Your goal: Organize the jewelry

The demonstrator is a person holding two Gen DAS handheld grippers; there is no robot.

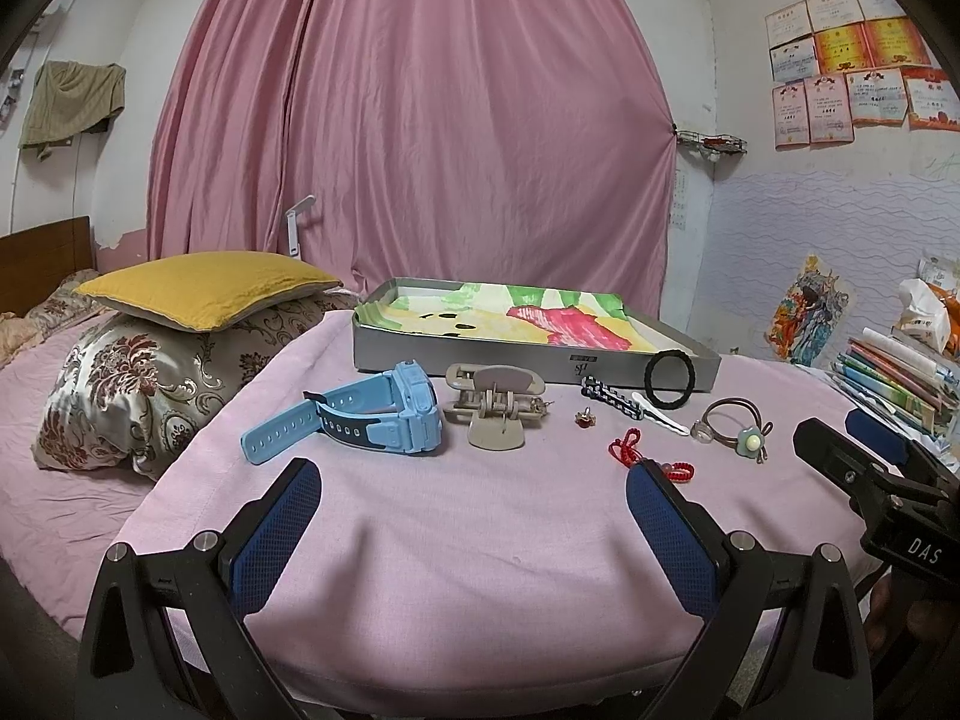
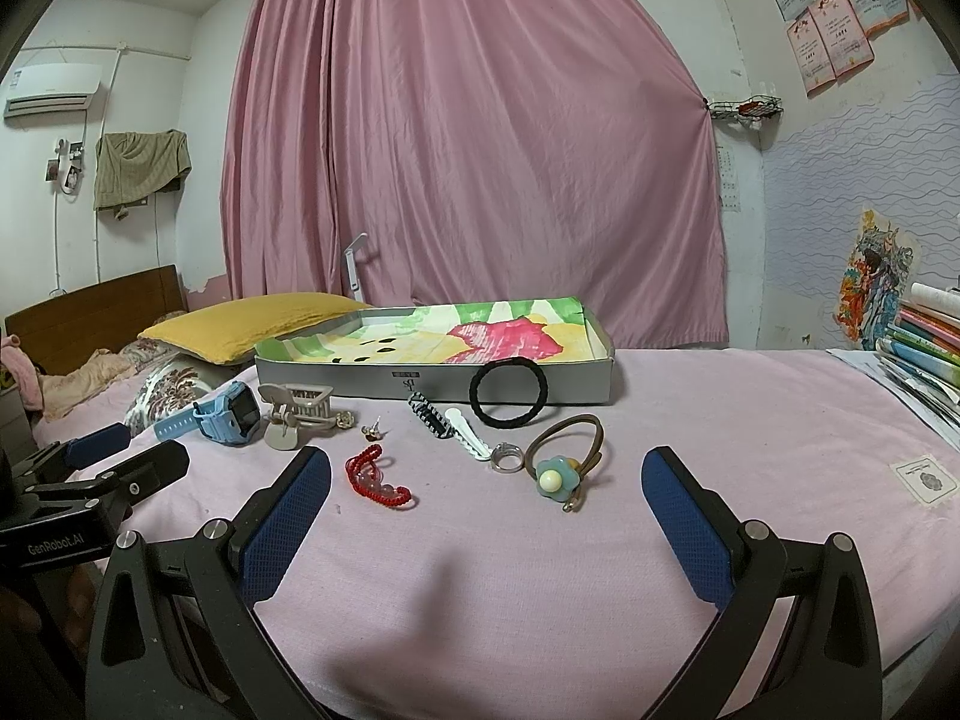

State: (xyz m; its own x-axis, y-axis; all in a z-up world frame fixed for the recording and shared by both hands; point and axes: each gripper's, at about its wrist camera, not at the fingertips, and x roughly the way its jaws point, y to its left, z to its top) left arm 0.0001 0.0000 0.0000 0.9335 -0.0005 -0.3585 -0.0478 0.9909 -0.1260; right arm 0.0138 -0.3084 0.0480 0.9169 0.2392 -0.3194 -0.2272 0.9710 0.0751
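A shallow grey box (image 1: 528, 363) (image 2: 540, 381) lined with a colourful drawing sits at the back of the pink-covered table. In front of it lie a blue watch (image 1: 366, 417) (image 2: 231, 414), a beige claw clip (image 1: 495, 405) (image 2: 297, 411), a small earring (image 1: 585, 418) (image 2: 372, 433), a striped clip (image 1: 606, 399) (image 2: 429, 415), a white clip (image 1: 660, 414) (image 2: 471, 438), a red cord bracelet (image 1: 627, 447) (image 2: 375, 477), a ring (image 2: 507, 457), a flower hair tie (image 1: 741, 429) (image 2: 561, 468) and a black hair tie (image 1: 672, 378) (image 2: 507, 393) leaning on the box. My left gripper (image 1: 474, 498) and right gripper (image 2: 486, 480) are open, empty, hovering short of the items.
A yellow cushion (image 1: 210, 288) on a floral pillow (image 1: 132, 384) lies on the bed to the left. Stacked books (image 1: 894, 378) (image 2: 924, 348) stand at the table's right edge. A pink curtain (image 1: 420, 120) hangs behind.
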